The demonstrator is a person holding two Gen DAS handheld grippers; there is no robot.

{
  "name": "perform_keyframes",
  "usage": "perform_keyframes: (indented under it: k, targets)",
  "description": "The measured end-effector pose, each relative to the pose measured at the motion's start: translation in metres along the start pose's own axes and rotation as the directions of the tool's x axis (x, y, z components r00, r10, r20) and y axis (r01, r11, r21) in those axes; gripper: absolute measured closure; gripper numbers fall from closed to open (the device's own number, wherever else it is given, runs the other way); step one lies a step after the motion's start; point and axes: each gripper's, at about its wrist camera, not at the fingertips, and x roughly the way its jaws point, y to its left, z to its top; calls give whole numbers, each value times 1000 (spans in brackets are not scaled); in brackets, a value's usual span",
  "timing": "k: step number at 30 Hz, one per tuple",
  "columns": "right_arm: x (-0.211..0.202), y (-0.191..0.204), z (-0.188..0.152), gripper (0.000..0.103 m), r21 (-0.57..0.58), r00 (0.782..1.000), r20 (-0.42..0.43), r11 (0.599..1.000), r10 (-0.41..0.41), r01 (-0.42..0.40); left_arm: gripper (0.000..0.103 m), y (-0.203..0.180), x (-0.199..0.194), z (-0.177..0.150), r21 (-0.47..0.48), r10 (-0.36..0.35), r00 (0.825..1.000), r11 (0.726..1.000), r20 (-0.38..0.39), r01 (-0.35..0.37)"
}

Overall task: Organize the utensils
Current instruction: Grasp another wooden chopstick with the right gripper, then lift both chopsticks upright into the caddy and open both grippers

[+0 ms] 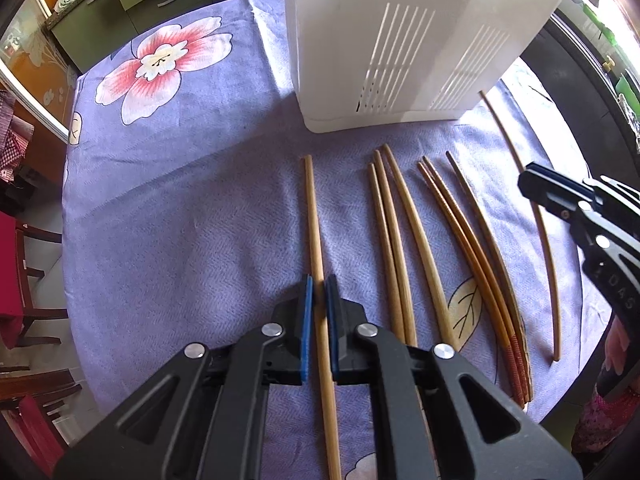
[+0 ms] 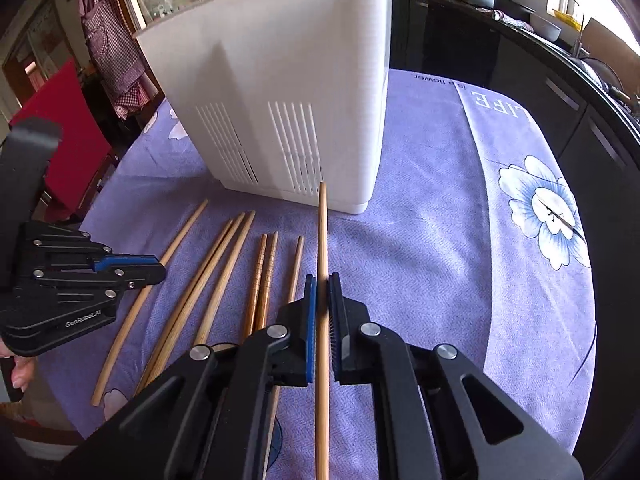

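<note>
- Two chopsticks are in your grip, one per hand: your left gripper (image 1: 319, 280) is pinched on the leftmost chopstick (image 1: 314, 216), and your right gripper (image 2: 322, 278) is pinched on the rightmost chopstick (image 2: 322, 240).
- In the right wrist view, the right one's far tip appears raised off the tablecloth (image 2: 440, 240), pointing at the base of the white utensil holder (image 2: 280, 100). Whether the left one has left the cloth I cannot tell.
- Between the two, the rest lie loose on the table in front of the holder: a group of three pale chopsticks (image 1: 394, 240), then a group of three darker chopsticks (image 1: 476, 248) with patterned ends, nearer your right side.
- The holder stands upright toward the far edge of the table; neither view looks into it, so what it already contains is hidden.
- My judgement: the job is at an early stage. Nothing is visibly stowed, eight sticks remain outside, and what's left is carrying each to the holder's open top and dropping it in.
</note>
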Motion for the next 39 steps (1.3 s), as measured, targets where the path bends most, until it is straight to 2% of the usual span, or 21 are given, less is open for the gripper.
perform_keyframes:
  k: [5, 15, 29, 39]
  targets:
    - [-42, -8, -3, 96, 23, 994, 108, 999, 30, -33, 97, 11, -23, -1, -12, -20, 998, 1000, 59, 21]
    - [-95, -22, -5, 96, 54, 975, 220, 998, 30, -43, 97, 15, -87, -6, -5, -30, 983, 999, 183, 31]
    - [-137, -20, -31, 96, 41, 956, 293, 998, 30, -45, 97, 5, -149, -33, 40, -37, 952, 999, 305, 26]
    - [-152, -17, -27, 96, 36, 945, 322, 997, 56, -71, 97, -2, -159, -35, 60, -46, 946, 998, 322, 28]
